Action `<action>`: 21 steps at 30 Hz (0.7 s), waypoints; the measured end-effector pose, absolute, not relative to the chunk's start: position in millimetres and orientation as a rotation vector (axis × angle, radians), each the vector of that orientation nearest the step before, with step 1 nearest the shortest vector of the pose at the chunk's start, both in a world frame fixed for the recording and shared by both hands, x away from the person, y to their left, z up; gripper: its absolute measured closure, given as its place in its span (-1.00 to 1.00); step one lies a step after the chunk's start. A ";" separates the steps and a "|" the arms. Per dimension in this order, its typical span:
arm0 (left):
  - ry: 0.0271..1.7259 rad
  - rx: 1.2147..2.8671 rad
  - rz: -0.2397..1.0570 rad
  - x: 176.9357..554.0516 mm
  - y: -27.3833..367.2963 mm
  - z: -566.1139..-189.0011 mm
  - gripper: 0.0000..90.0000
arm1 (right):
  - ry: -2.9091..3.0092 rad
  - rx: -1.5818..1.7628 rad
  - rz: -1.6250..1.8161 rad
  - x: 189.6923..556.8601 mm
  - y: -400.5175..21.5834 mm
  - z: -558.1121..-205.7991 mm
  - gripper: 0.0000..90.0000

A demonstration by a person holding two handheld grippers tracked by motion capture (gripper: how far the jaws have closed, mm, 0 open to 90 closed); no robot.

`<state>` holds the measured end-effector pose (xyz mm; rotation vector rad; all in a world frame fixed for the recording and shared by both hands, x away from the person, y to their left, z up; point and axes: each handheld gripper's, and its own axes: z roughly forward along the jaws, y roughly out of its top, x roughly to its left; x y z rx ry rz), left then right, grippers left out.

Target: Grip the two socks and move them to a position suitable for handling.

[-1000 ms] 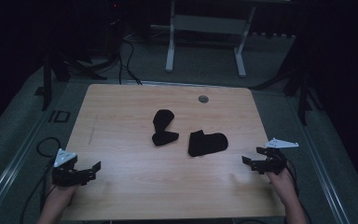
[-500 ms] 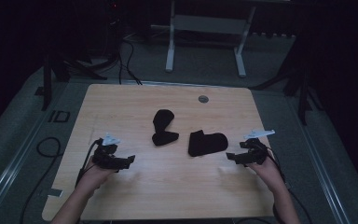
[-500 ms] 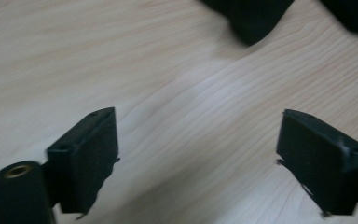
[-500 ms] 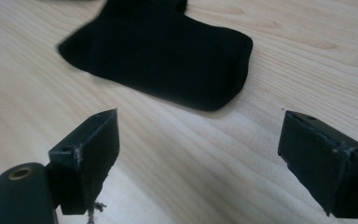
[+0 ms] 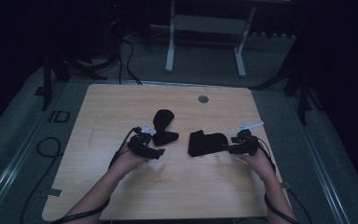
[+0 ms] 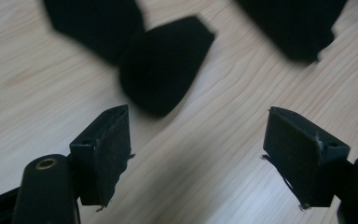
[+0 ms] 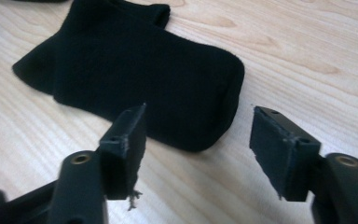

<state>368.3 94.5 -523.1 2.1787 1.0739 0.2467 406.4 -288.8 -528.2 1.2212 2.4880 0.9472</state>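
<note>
While closing, both claws empty: left claw (image 5: pixel 161 150) near folded sock (image 5: pixel 164 127), right claw (image 5: pixel 223 147) at flat sock (image 5: pixel 205 143) edge.

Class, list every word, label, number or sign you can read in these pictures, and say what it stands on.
"ID": pale letters on the grey floor mat, left of the table.
Socks, claw pads: no lettering to be seen.

On the table (image 5: pixel 121 196), the left sock (image 5: pixel 163 127) lies near the centre, the right sock (image 5: pixel 206 143) just beside it at four o'clock. The left gripper (image 5: pixel 161 152) sits at six o'clock of the left sock, the right gripper (image 5: pixel 224 148) at three o'clock of the right sock. A round insert (image 5: pixel 203 99) lies at twelve o'clock, near the far edge.
</note>
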 end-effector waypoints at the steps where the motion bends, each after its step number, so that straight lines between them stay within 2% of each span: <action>1: 1.066 2.173 0.218 372.6 89.3 -521.8 -0.25 | 2.485 1.230 0.940 408.4 -288.3 -528.7 -0.13; 2: 1.064 2.161 0.205 377.0 84.1 -520.8 -0.15 | 2.490 1.233 0.935 410.3 -288.0 -529.3 -0.12; 7: 0.990 2.174 0.169 396.2 52.5 -515.6 0.05 | 2.488 1.241 0.923 415.5 -285.0 -531.5 -0.07; 10: 0.990 2.164 0.143 406.2 32.0 -514.9 0.05 | 2.492 1.253 0.904 417.7 -284.0 -533.3 -0.07; 12: 0.984 2.162 0.072 414.7 18.8 -516.8 0.05 | 2.492 1.252 0.903 418.9 -283.8 -534.2 -0.07; 17: 1.050 2.201 0.050 427.9 -3.4 -525.9 0.07 | 2.501 1.266 0.900 422.2 -283.9 -536.6 -0.02; 21: 1.034 2.196 0.008 433.1 -12.1 -530.3 0.29 | 2.517 1.264 0.901 424.1 -282.9 -538.9 0.11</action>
